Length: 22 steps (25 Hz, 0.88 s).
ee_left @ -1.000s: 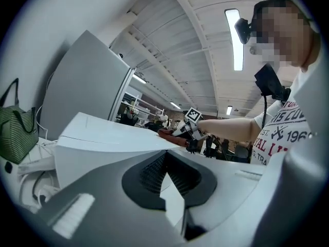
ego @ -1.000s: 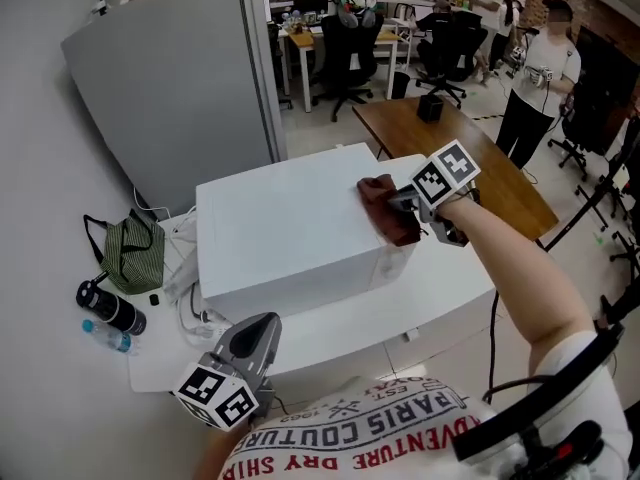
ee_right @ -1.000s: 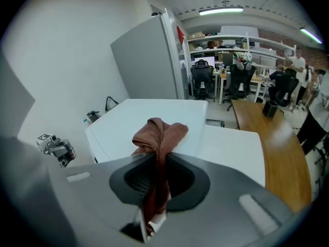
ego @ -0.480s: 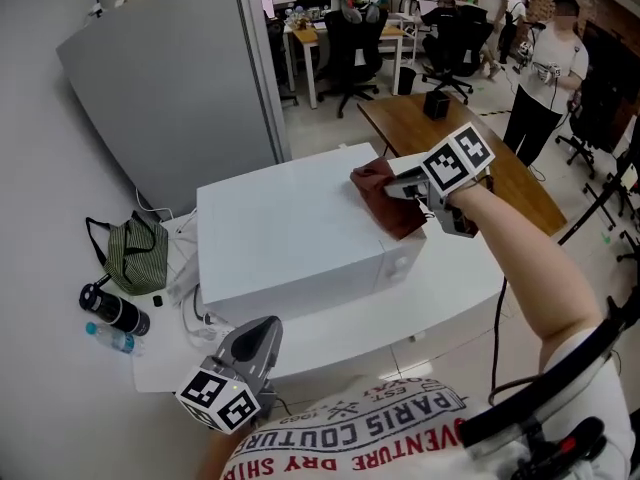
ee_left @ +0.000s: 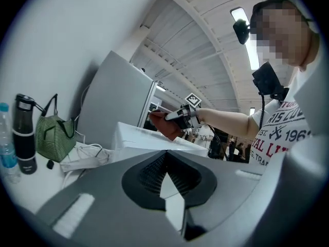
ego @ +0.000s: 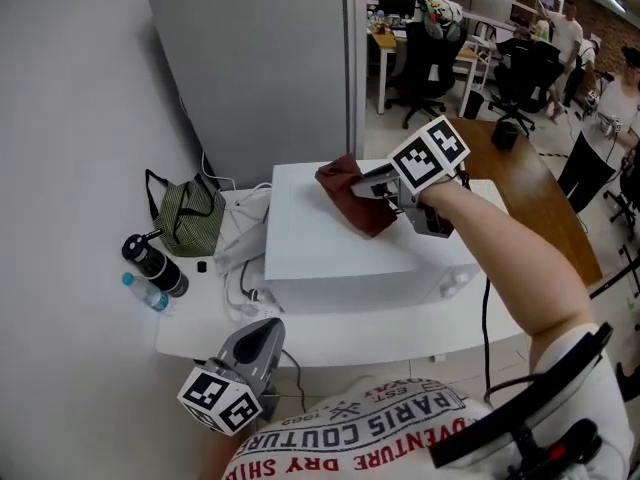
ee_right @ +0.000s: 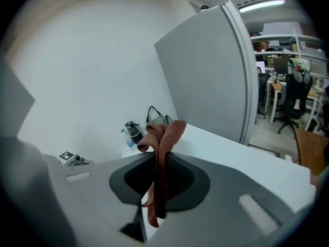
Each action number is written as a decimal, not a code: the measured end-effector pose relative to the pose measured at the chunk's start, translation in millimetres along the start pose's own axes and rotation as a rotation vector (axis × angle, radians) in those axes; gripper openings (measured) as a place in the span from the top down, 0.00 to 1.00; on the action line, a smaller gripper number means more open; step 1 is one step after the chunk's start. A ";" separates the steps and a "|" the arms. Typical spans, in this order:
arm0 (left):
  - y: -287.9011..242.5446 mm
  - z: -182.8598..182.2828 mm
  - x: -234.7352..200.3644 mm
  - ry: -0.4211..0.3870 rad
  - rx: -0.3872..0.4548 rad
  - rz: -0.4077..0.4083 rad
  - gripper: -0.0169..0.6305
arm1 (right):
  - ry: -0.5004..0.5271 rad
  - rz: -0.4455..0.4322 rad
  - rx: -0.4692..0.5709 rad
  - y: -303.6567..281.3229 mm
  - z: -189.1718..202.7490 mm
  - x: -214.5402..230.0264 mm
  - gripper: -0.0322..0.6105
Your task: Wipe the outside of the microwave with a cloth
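Cloth (ego: 350,204) clamped in right claw (ego: 372,190) atop microwave (ego: 320,256); left claw (ee_left: 165,175) closed, empty.

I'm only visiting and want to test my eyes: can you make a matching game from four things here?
Things: 1 cloth; 2 microwave; 3 striped bag; 4 left claw.
Descriptions: A white, under the cloth; B shut, empty; C pinched in the right claw; D green, on the table.
Pairs: 1-C; 2-A; 3-D; 4-B.

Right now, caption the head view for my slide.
Right gripper holds a cloth on the microwave's top; left gripper hangs low.
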<state>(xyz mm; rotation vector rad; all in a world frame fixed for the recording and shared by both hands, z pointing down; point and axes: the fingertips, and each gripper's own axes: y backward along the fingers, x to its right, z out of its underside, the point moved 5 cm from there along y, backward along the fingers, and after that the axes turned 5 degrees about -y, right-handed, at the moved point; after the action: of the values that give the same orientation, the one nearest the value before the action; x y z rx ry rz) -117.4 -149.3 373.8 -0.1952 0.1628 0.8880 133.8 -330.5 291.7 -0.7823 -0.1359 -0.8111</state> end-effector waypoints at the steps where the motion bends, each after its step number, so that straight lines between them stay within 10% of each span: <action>1: 9.1 1.1 -5.9 0.006 0.008 -0.026 0.97 | 0.016 -0.022 -0.008 -17.9 -6.9 -8.0 0.89; 12: 90.2 11.8 -38.5 0.067 0.032 -0.270 0.97 | 0.078 -0.111 -0.124 -142.8 -34.6 -45.6 0.89; 22: 82.2 11.8 -43.5 0.070 0.018 -0.261 0.97 | 0.111 -0.011 -0.171 -143.7 -22.6 -17.5 0.89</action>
<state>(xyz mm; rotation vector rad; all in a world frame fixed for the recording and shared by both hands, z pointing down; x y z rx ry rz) -207.9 -128.7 386.5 -0.2257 0.2054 0.6202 17.7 -397.1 351.3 -0.8961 0.0289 -0.8823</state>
